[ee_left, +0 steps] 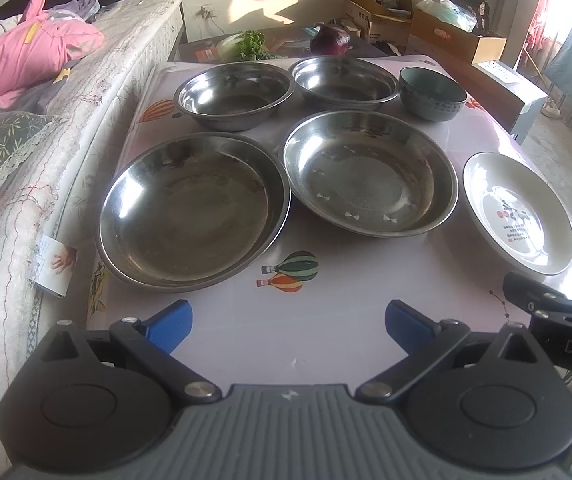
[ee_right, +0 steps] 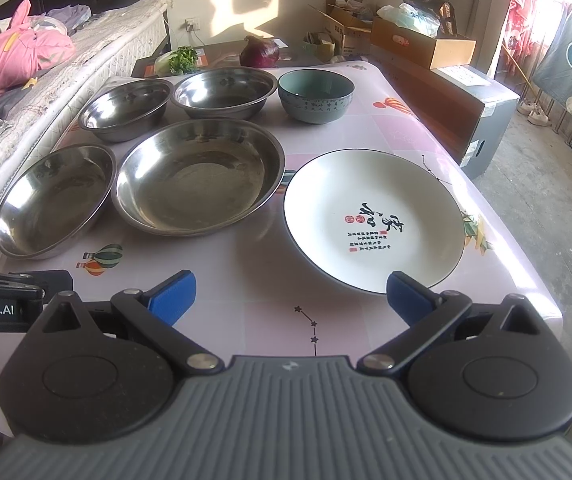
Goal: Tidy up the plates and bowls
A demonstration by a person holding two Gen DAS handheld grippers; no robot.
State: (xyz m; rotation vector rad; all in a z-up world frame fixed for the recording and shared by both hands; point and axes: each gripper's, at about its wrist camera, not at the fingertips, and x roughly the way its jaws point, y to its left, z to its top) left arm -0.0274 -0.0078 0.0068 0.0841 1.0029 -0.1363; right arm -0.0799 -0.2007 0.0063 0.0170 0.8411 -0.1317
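Home bedroom w/ storage clutter. Bed [ee_right: 98, 40] w/ pink bedding [ee_right: 14, 52] beside the bench [ee_right: 386, 128]. Cardboard boxes [ee_right: 422, 40] along the wall.

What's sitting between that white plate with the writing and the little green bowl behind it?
Nothing: in the right wrist view, only bare pink tablecloth separates the white plate from the green bowl. The steel dishes sit off to the left.
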